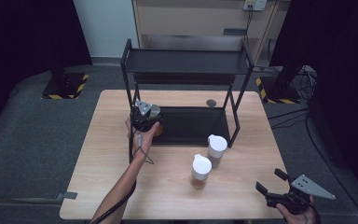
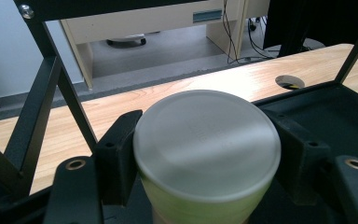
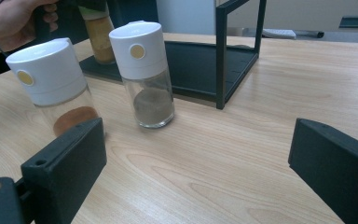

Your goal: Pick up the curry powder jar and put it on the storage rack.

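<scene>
The wooden surface [image 1: 121,182] stands on grey floor [image 1: 23,140]. The left hand-held gripper [image 1: 145,116] squeezes a jar [image 2: 205,154], maybe spice. The right hand-held gripper [image 1: 274,182] gapes wide.

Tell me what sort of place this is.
Probably a lab or workshop set up for recording, not a kitchen: a pale wooden table on grey carpet, yellow-black hazard-striped stand bases, and loose black cables by the wall.

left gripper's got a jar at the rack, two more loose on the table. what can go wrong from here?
1. The left hand-held gripper clamps the jar near its lid; it could tip on release onto the rack's lower shelf.
2. The rack post stands close; a swing could hit it.
3. The open right hand-held gripper could topple the jars.
</scene>
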The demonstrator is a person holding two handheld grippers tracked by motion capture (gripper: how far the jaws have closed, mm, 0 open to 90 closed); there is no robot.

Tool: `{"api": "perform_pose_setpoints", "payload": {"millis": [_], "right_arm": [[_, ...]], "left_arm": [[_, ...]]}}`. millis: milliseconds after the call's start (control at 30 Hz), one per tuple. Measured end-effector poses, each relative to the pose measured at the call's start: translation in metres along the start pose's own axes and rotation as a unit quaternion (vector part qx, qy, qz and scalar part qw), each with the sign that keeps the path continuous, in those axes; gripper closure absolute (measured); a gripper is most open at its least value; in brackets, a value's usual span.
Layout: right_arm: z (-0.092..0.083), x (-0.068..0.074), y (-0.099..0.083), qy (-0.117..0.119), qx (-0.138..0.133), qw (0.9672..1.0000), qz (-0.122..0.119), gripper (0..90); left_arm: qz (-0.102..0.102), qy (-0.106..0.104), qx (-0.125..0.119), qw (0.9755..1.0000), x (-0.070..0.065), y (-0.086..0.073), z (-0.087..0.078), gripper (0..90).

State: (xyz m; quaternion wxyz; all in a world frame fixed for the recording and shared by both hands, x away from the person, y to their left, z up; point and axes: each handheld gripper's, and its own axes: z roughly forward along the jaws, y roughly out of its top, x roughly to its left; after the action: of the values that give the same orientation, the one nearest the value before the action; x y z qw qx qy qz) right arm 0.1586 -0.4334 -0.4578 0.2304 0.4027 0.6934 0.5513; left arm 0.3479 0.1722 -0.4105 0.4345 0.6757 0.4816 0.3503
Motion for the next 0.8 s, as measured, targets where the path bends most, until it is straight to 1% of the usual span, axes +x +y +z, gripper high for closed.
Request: {"api": "perform_pose_setpoints", "payload": {"millis": [133,333,367,500,533,567,633,667,733,800], "right_arm": [[-0.0001,0.0002,0.0001,0.0,0.0,1.0,0.001,4.9],[-0.0003,0.0003,0.0001,-0.001,0.0,1.0,0.0,4.8],[-0.0003,0.0002,0.0,-0.001,0.0,1.0,0.0,4.8],[-0.0004,0.0002,-0.0002,-0.001,-0.001,1.0,0.0,4.8],[-0.0005,0.0002,-0.0002,0.0,-0.002,1.0,-0.001,4.8],[-0.0005,0.0002,-0.0001,0.0,-0.001,1.0,-0.001,4.8],[-0.0004,0.0002,-0.0001,0.0,-0.001,1.0,-0.001,4.8],[-0.0004,0.0002,-0.0001,0.0,-0.001,1.0,-0.001,4.8],[-0.0005,0.0003,0.0,0.0,-0.001,1.0,-0.001,4.9],[-0.0005,0.0004,0.0,0.0,-0.001,1.0,-0.001,4.8]], "left_arm": [[0.005,0.0,0.0,1.0,0.0,0.0,-0.0002,31.0],[0.003,0.0,-0.002,1.0,0.0002,0.0011,-0.0002,29.5],[0.007,0.001,-0.002,1.0,-0.0005,0.0024,-0.0007,28.6],[0.0,-0.003,-0.013,0.9999,-0.0006,0.0023,-0.0021,19.1],[-0.003,-0.006,-0.02,0.9998,-0.0003,0.0012,-0.0024,17.5],[-0.004,-0.007,-0.021,0.9997,-0.0002,0.0017,-0.0032,16.5],[0.0,-0.007,-0.023,0.9997,0.0004,0.0037,-0.0048,13.6],[-0.002,-0.009,-0.028,0.9996,0.0008,0.0035,-0.0051,12.6],[0.002,-0.014,-0.033,0.9994,0.002,0.0052,-0.0067,11.0],[0.008,-0.027,-0.042,0.9987,0.0057,0.006,-0.0087,8.5]]}}
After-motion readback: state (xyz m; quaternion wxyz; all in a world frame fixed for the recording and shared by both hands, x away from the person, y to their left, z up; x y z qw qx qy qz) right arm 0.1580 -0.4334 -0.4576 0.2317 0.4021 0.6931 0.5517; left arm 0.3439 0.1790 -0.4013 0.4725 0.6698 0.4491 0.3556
